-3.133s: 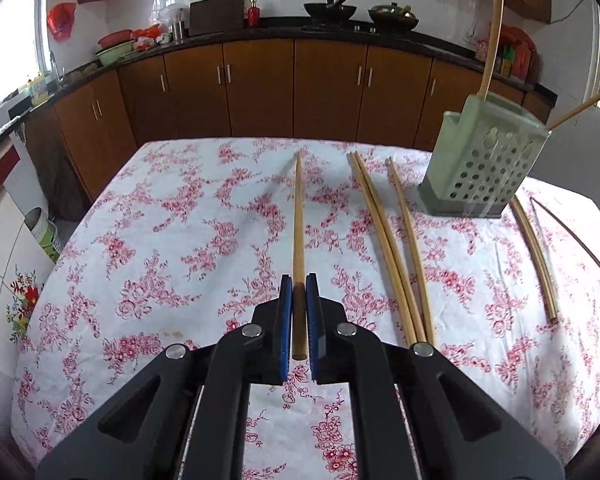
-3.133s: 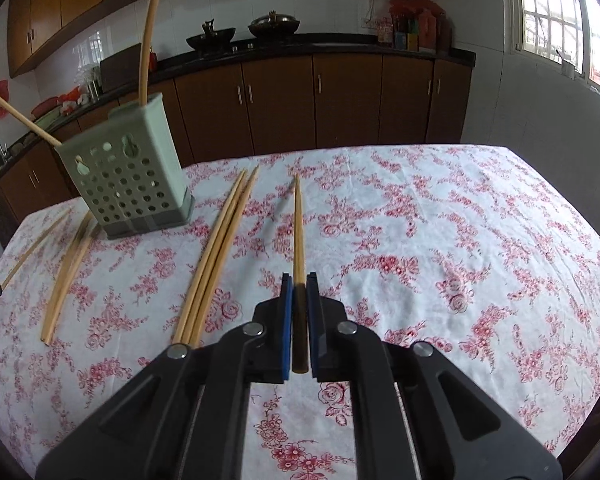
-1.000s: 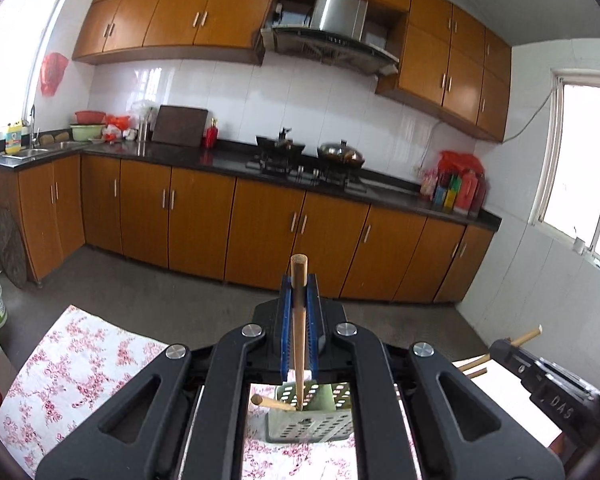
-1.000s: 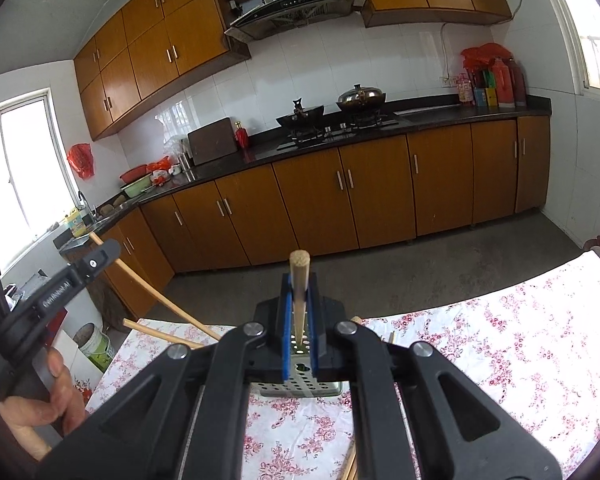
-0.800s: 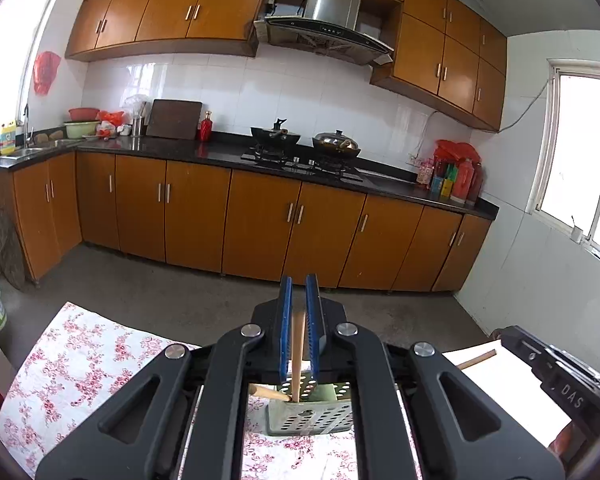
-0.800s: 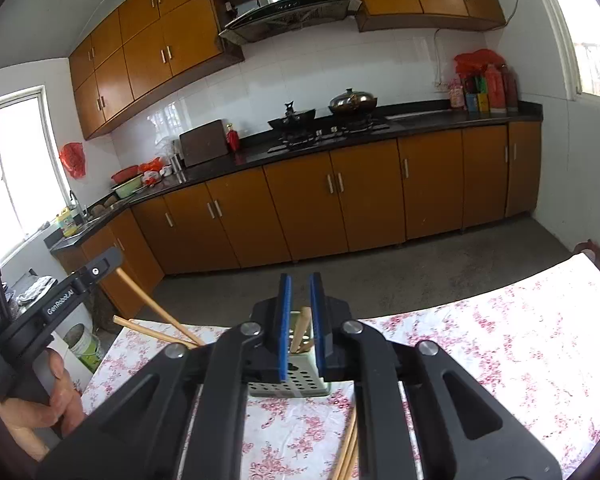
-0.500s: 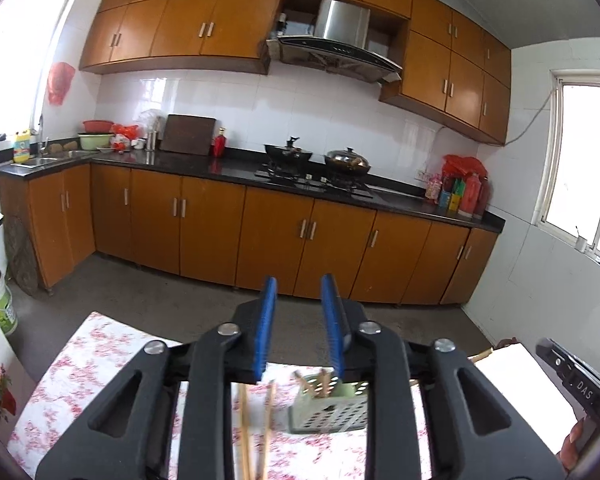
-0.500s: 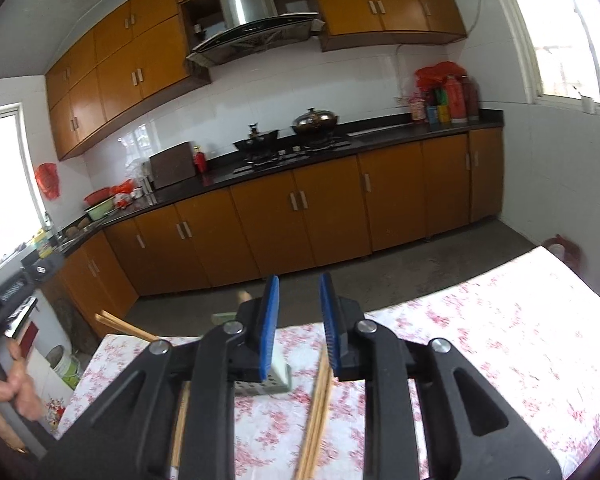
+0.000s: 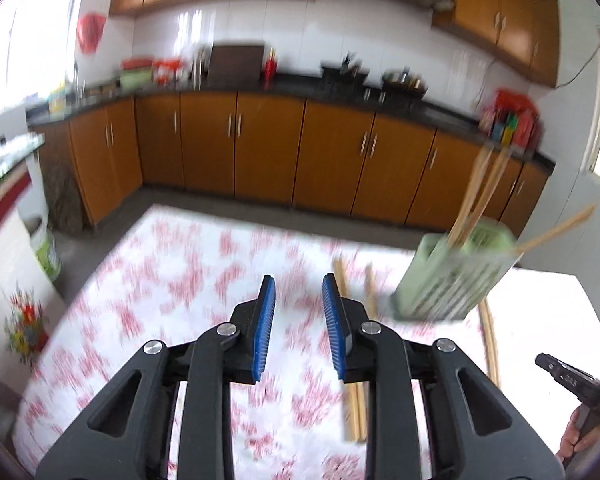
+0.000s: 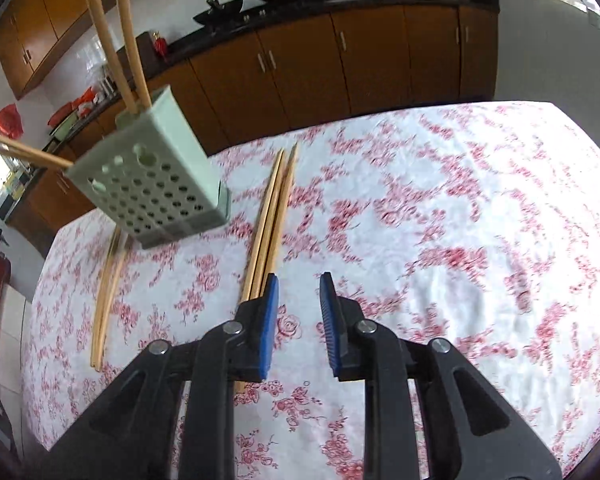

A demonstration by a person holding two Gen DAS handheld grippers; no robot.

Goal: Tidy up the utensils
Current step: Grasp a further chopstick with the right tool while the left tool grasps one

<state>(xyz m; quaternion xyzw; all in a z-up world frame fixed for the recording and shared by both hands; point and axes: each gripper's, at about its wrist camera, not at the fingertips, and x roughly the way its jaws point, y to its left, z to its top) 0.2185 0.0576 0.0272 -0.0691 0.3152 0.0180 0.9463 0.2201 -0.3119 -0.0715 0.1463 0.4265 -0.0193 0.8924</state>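
A pale green perforated utensil holder [image 9: 452,280] [image 10: 152,188] stands on the floral tablecloth [image 10: 440,208] with several wooden chopsticks [image 10: 128,40] sticking out of it. My left gripper [image 9: 298,280] hangs open over the cloth, left of the holder, nothing between its blue pads. More chopsticks [image 9: 354,408] lie just right of its fingers. My right gripper [image 10: 299,280] is open and empty too, with a bundle of three loose chopsticks [image 10: 274,208] running from its left finger toward the holder's right side. Another pair [image 10: 108,288] lies left of the holder.
Brown kitchen cabinets [image 9: 260,152] and a dark counter run behind the table. A bucket [image 9: 46,248] stands on the floor beyond the table's left edge. A person's hand [image 9: 576,440] holding the other gripper's black body shows at the right edge of the left wrist view.
Both grippers were shut on upright chopsticks over the holder. They opened, the chopsticks dropped into the holder, and both grippers have since sunk and tilted down toward the tablecloth.
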